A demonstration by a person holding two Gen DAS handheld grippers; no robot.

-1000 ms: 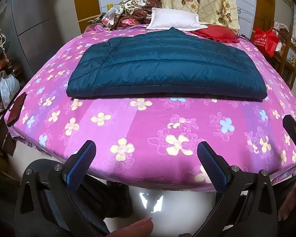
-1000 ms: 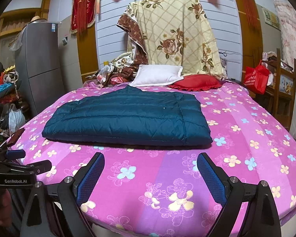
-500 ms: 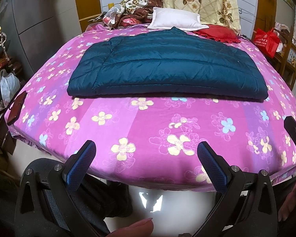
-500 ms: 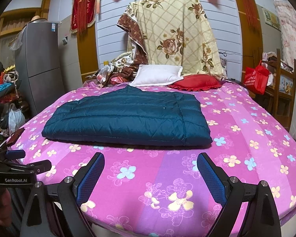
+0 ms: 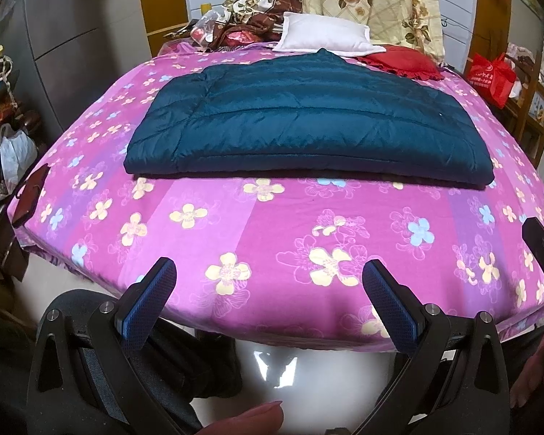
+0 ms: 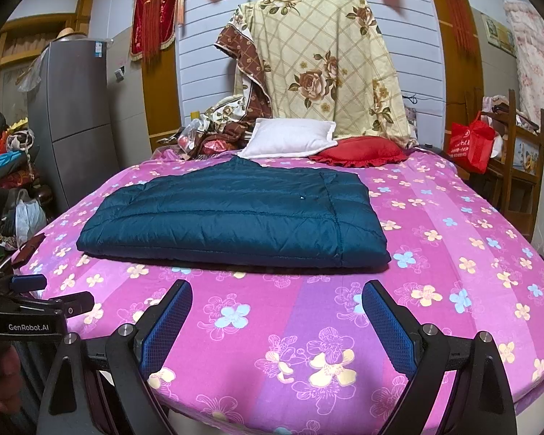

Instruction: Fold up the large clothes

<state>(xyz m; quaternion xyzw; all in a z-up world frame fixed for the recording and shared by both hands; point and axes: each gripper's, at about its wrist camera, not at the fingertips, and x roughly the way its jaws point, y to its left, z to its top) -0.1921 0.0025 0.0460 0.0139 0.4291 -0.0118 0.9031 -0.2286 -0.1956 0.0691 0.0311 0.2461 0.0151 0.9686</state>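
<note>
Jacket (image 5: 301, 123) – dark teal, quilted, folded into a wide flat rectangle, lying across the middle of the bed (image 5: 272, 239) on the pink flowered sheet. In the right wrist view the jacket (image 6: 235, 217) sits left of centre, near edge running roughly parallel to the foot of the bed (image 6: 453, 239); a pointed bit sticks out at its far edge toward the pillows.

Behind it, at the head: white pillow (image 6: 290, 137) just past the jacket's far edge, red cushion (image 6: 359, 152) beside that on the right, touching or overlapping it. Cream rose-print blanket (image 6: 319, 61) hangs upright behind both. Heap of cloth & bags (image 6: 217, 127) at the left of the pillow.

Left gripper (image 5: 268, 290) – over the foot edge of the bed, well short of the jacket, jaws wide apart, nothing in them. Right gripper (image 6: 277, 311) – also over the foot end, w/ jaws spread wide, holding nothing, not touching the jacket.

Red bag (image 6: 469, 141) off the bed's right side by a wooden chair (image 6: 522, 152); grey fridge (image 6: 72, 108) at left.
</note>
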